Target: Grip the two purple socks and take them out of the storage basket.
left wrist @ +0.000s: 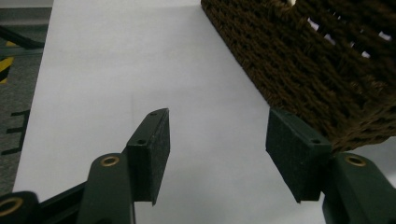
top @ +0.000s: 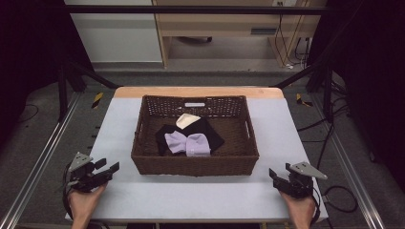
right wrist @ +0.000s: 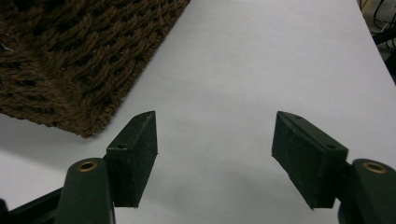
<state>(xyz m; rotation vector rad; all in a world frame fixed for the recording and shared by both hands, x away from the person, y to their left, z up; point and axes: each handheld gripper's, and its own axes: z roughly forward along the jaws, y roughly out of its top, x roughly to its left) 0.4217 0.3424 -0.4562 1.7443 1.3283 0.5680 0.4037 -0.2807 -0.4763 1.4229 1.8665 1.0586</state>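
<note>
you hold your left gripper (top: 109,170) at the near left corner of the white worktop (top: 200,195), its jaws spread wide with nothing between them, only bare worktop showing in the gap in the left gripper view. your left hand (top: 85,200) comes in from the bottom edge behind it. your right gripper (top: 278,177) sits at the near right corner, well apart from the other, and its jaws are also spread wide and empty; your right hand (top: 301,208) grips it from below. between the two, in the middle of the worktop, stands a brown woven basket (top: 196,164), its near wall just ahead of both grippers. in the left gripper view the basket's corner reaches close to the right-hand jaw, and in the right gripper view its corner lies just beyond the left-hand jaw, touching neither. inside the basket lies a black garment (top: 215,136) spread on the bottom, with a folded lilac cloth (top: 187,143) on top of it toward the near side and a cream piece (top: 187,119) at its far edge. a small white label (top: 195,104) sits on the basket's far wall.
</note>
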